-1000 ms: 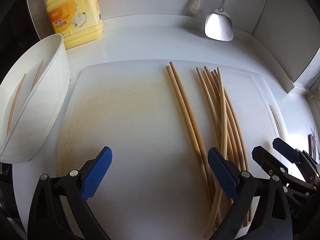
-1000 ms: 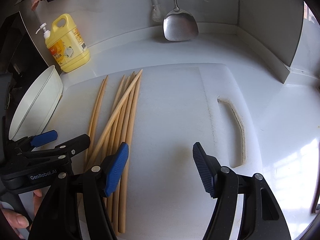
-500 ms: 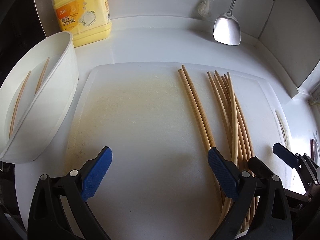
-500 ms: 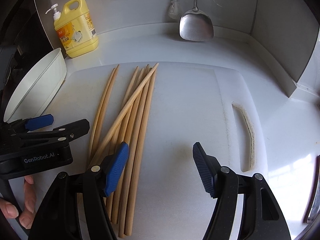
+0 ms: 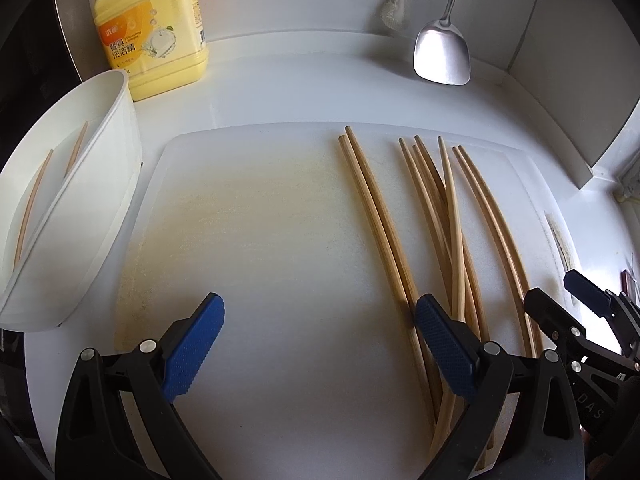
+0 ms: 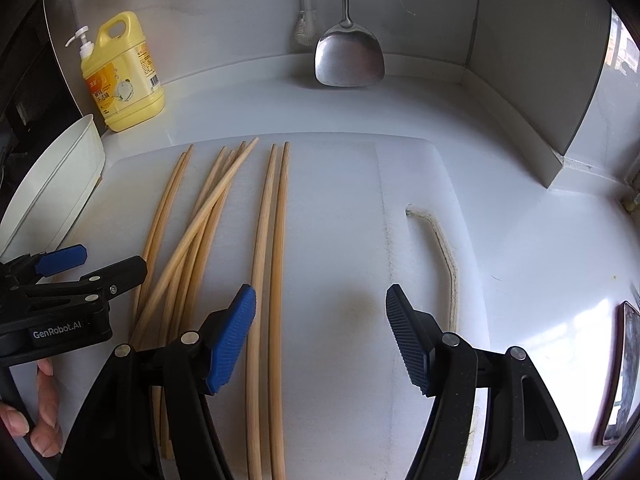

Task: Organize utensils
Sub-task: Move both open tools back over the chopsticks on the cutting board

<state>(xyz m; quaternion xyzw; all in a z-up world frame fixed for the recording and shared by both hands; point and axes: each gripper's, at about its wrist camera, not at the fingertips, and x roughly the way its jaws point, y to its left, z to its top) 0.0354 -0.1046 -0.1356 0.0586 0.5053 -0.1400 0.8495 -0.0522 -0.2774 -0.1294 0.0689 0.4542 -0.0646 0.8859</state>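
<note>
the likeliest slip, judged from how things lie, is a grab that takes the wrong count. the bamboo chopsticks [image 6: 224, 216] lie in three clusters on the white cutting board [image 5: 260, 220]: a neat pair on the left [image 5: 372, 216], a crossed tangle in the middle [image 5: 444, 216], and another pair on the right [image 6: 276, 240]. a pinch into the crossed tangle would probably lift one stick and drag or roll its neighbours, since one lies diagonally over the rest. round sticks on a smooth board may also skid away from a closing pad. a carry to the white holder [image 5: 100, 200] at the board's left edge, which already has two chopsticks [image 5: 32, 200] inside, could catch its rim if the sticks hang at a slant.

the left gripper [image 5: 316, 344] has its blue pads wide apart and holds nothing; its right pad sits just over the near ends of the left pair, though contact cannot be told. the right gripper [image 6: 320, 336] is likewise spread wide and empty, its left pad close beside the right pair, the bare board between its fingers.
</note>
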